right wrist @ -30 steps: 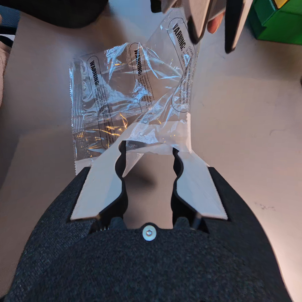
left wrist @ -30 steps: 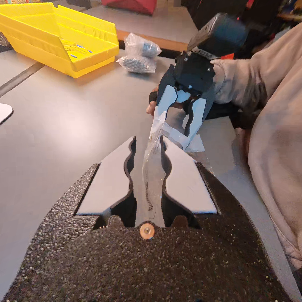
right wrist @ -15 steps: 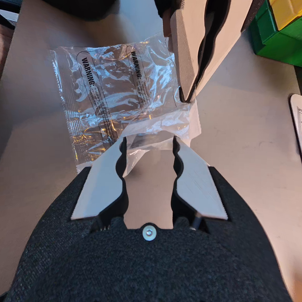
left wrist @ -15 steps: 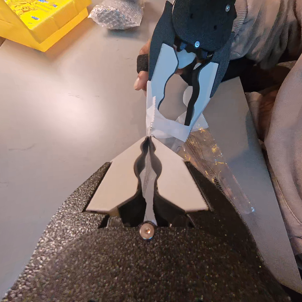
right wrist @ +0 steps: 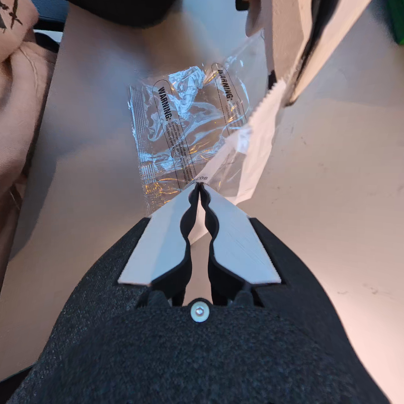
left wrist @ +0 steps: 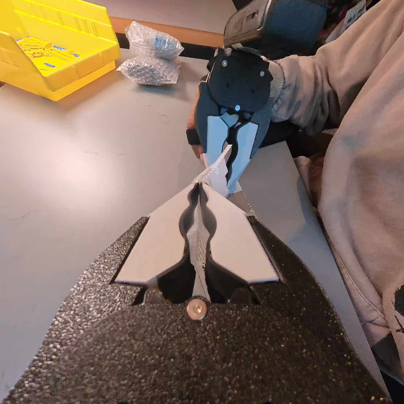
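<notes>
The bag (right wrist: 185, 131), clear plastic with a white serrated top strip, hangs stretched between both tongs just above the counter (left wrist: 76, 175). The left tongs (left wrist: 199, 185) are clamped together on one part of that strip; the right tongs (right wrist: 199, 185) are pinched on another, facing them closely. This looks like a two-sided grip on the bag's mouth, so any pull would need both pinches firm on thin, slippery film. The grey counter also carries a yellow bin (left wrist: 54, 54) and two bubble-wrapped bundles (left wrist: 150, 56) near its far edge.
</notes>
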A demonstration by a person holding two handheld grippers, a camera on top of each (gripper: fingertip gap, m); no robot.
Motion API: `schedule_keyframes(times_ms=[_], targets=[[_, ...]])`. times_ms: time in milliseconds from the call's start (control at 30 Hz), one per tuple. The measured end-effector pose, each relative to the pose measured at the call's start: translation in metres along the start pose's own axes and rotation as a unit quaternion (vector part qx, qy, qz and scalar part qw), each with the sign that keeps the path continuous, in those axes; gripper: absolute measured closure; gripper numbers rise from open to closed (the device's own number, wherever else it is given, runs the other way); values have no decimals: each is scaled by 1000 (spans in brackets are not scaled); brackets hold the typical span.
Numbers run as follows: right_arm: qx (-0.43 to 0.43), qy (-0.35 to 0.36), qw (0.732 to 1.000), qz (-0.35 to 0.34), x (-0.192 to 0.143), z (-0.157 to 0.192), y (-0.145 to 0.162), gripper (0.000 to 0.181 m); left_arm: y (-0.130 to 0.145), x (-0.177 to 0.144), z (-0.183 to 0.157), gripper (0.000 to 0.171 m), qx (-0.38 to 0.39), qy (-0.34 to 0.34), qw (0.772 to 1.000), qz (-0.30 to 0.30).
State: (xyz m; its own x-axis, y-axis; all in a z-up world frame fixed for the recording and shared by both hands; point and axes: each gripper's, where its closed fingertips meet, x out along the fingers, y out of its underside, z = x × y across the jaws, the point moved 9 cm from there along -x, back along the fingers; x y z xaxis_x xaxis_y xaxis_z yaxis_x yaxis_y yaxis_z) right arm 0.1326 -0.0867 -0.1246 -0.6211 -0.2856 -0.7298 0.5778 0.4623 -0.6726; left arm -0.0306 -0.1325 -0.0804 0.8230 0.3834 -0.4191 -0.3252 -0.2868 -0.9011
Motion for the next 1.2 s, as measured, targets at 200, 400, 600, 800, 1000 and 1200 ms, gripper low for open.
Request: schedule_keyframes(times_ms=[200,400,600,800,1000,1200], targets=[[46,17,999,21,-3,-17,4,181,-7,-12,-1,171,4,-10,1000,3],[37,18,997,60,5,-22,3,179,-3,-11,-3,171,-4,-1,1000,8],[7,62,994,93,-6,-26,-10,99,-4,-9,-5,171,-30,38,999,-19],[56,-5,998,4,-17,-26,-5,102,-3,-18,-4,171,-35,39,998,-35],[56,-3,995,-85,-48,-27,-7,113,5,-22,5,171,-55,40,996,-66],[74,3,967,-243,-98,-34,-8,115,11,-34,19,171,-91,47,985,-141]])
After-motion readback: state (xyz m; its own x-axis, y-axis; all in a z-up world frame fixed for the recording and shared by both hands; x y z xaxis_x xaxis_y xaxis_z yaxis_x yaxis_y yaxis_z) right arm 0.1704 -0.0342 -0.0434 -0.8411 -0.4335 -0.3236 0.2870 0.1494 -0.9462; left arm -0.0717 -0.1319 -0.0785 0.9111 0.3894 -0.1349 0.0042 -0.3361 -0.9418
